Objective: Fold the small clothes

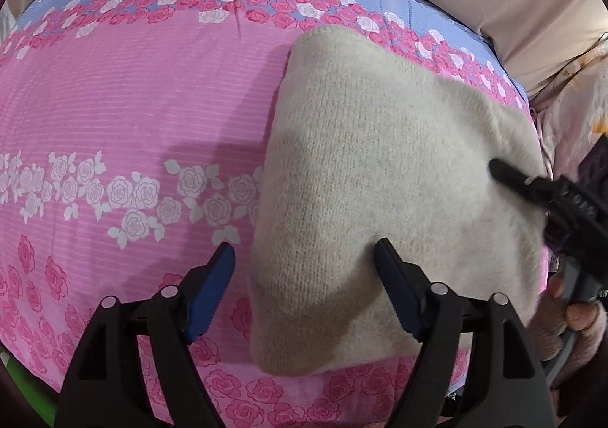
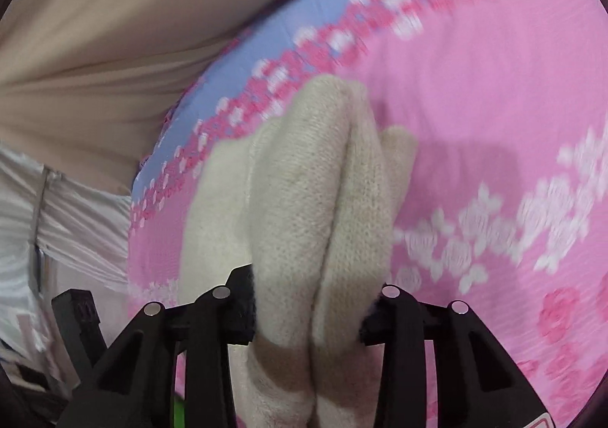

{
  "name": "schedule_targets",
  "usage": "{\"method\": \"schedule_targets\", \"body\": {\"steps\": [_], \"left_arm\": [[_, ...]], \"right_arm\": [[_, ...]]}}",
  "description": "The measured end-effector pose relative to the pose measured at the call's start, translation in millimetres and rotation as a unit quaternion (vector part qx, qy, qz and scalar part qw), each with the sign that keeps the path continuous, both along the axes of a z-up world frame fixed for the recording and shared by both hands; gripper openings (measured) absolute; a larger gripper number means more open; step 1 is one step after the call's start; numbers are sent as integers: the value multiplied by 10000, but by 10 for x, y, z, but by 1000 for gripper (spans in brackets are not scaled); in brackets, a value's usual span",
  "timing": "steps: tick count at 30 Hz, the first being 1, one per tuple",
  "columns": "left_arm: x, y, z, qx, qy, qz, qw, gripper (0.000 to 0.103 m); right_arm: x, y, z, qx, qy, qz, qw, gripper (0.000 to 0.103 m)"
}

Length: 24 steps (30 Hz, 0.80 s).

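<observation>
- Cream knit garment point(image 1: 380, 177) lies on the pink rose-print bedsheet point(image 1: 133, 93).
- Left gripper point(image 1: 304, 257): jaws spread apart, straddling the garment's near-left edge.
- Right gripper point(image 2: 307, 314): jaws clamped on a bunched fold of the garment.

Black hand-held gripper point(image 1: 304, 257), blue pads point(image 1: 212, 291), silver screws.

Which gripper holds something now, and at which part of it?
The right gripper is shut on the cream knitted garment, pinching a bunched fold at its edge. The left gripper is open and holds nothing.
</observation>
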<state>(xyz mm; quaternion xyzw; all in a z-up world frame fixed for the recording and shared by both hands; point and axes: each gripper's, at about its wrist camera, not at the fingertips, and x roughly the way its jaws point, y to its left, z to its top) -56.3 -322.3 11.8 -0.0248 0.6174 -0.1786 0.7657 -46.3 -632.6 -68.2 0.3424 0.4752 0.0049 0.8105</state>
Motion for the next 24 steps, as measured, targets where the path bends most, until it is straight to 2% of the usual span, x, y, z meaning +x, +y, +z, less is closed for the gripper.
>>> {"method": "schedule_targets", "body": {"steps": [2,3,4,5,6,8,9,11,13,16,18,19,20,21,23,24], "left_arm": [[-7,-37,-4,39,-54,-51,10000,80],[-15,-49,-13,49,-63,-72,9999,81],[-11,-77,-38,68,-64,-95,9999,82],[-6,-104,-76,94,-35,-102,9999,84],[-7,-108,-98,82,5,-97,9999,84],[-23,-77,-76,49,-2,-17,10000,83],[-37,-46,-29,-46,-56,37,10000,83],[-43,56,57,-375,-118,232,9990,85],[29,159,38,-797,72,542,9953,86],[184,223,-156,-1228,577,867,9870,87],[295,222,-377,-1279,940,1102,9812,87],[348,191,-491,-1437,1156,1068,9770,87],[377,156,-536,-1609,1251,991,9740,70],[383,125,-527,-1682,1277,933,9730,59],[395,53,-371,-1638,1117,781,9770,48],[378,24,-254,-1685,1005,657,9784,47]], "right_arm": [[97,15,-14,-474,58,84,9988,37],[141,14,-149,-666,269,121,9973,39],[181,-10,-292,-675,481,127,9965,47],[168,-71,-475,-475,671,46,9966,54],[109,-169,-545,-145,595,-130,9980,56],[-86,-296,-461,402,478,-464,9970,61],[-157,-323,-397,406,431,-524,9969,64],[-311,-353,-292,324,333,-513,9976,76],[-412,-373,-316,426,275,-502,9974,83],[-410,-313,-585,921,543,-357,9936,83],[-412,-242,-754,1247,524,-409,9900,83],[-416,-225,-730,1243,336,-433,9907,73],[-379,-206,-720,1333,285,-320,9901,48],[-367,-197,-647,1246,275,-345,9912,46],[-365,-183,-387,1011,57,-204,9946,39],[-388,-200,-245,950,-55,-203,9953,38]]}}
